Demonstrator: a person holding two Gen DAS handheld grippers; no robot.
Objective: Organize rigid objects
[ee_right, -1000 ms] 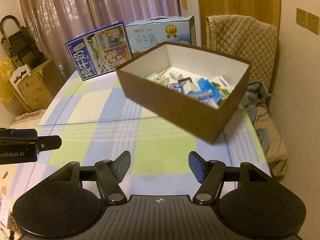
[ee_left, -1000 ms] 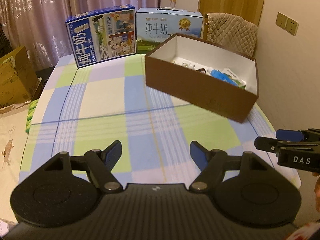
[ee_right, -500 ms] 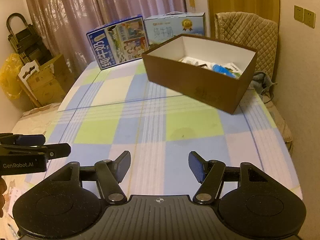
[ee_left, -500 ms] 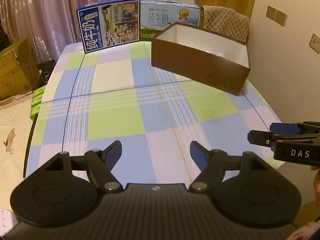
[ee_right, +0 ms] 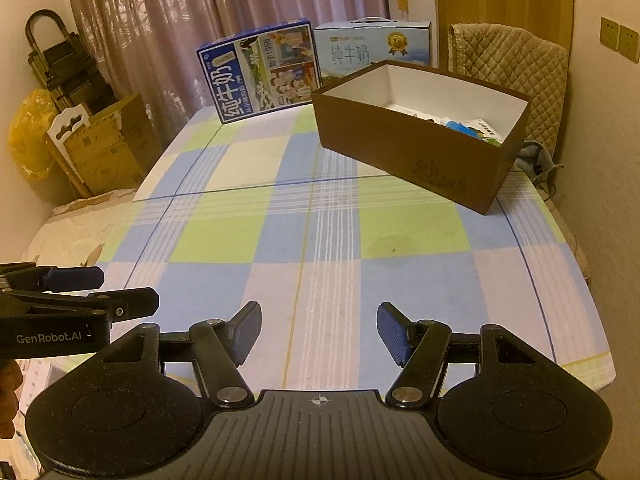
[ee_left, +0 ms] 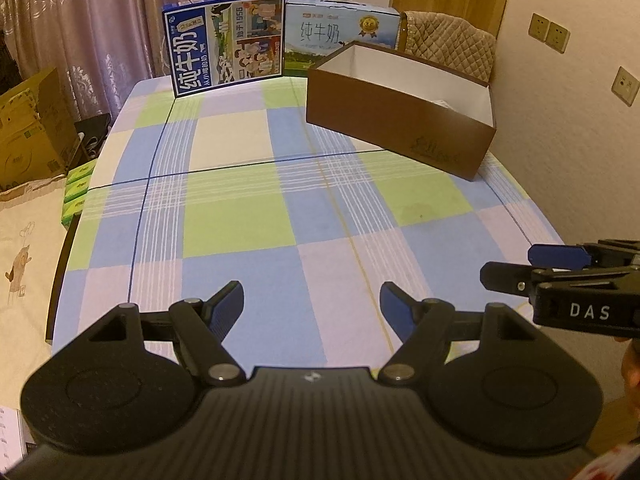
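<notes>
Two milk cartons (ee_left: 228, 46) stand upright at the table's (ee_left: 240, 232) far edge. The brown box (ee_right: 416, 136), holding small packages, sits on the far right, well apart from both grippers. The left gripper (ee_left: 312, 306) and right gripper (ee_right: 319, 334) hover over bare checked cloth, jaws parted, holding nothing.

Matt cardboard box (ee_right: 416, 152), cloth tablecloth (ee_right: 280, 232)

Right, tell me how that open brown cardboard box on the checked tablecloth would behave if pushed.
The open brown cardboard box probably slides rather than tips: it sits low and wide. It likely feels light, with only a few small packets showing inside. Its thin walls may flex, and the checked tablecloth could bunch ahead of it.
</notes>
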